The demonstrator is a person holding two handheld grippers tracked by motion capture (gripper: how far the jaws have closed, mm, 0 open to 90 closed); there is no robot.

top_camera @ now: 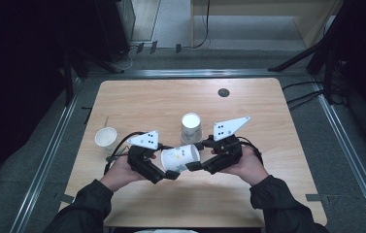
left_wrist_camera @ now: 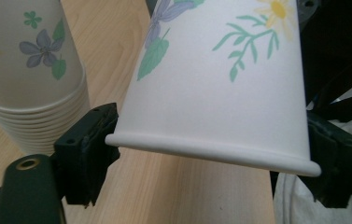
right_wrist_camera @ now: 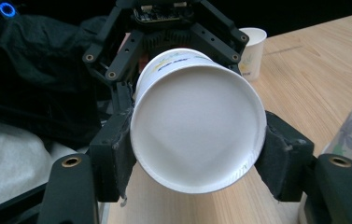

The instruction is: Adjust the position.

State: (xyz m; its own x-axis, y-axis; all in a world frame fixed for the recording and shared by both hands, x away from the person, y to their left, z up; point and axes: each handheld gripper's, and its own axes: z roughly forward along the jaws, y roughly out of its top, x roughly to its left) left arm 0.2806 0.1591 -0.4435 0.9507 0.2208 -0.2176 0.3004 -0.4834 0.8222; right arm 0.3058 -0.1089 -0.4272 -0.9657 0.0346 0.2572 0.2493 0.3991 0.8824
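Note:
A white paper cup with a flower print (top_camera: 180, 158) hangs on its side above the table, between my two grippers. My left gripper (top_camera: 167, 162) has its pads (left_wrist_camera: 89, 140) against the cup's rolled rim (left_wrist_camera: 211, 151), one on each side. My right gripper (top_camera: 197, 155) is shut on the cup's base end (right_wrist_camera: 197, 126), which faces its camera, with both pads (right_wrist_camera: 117, 154) pressed on the wall. Behind the cup in the right gripper view is the left gripper's body (right_wrist_camera: 178, 18).
A stack of upturned flowered cups (top_camera: 191, 127) stands just beyond the held cup, close to the left gripper's side (left_wrist_camera: 29, 70). A single upright cup (top_camera: 106, 138) stands at the table's left. The wooden table (top_camera: 268, 194) has a dark round hole (top_camera: 224, 92) near its far edge.

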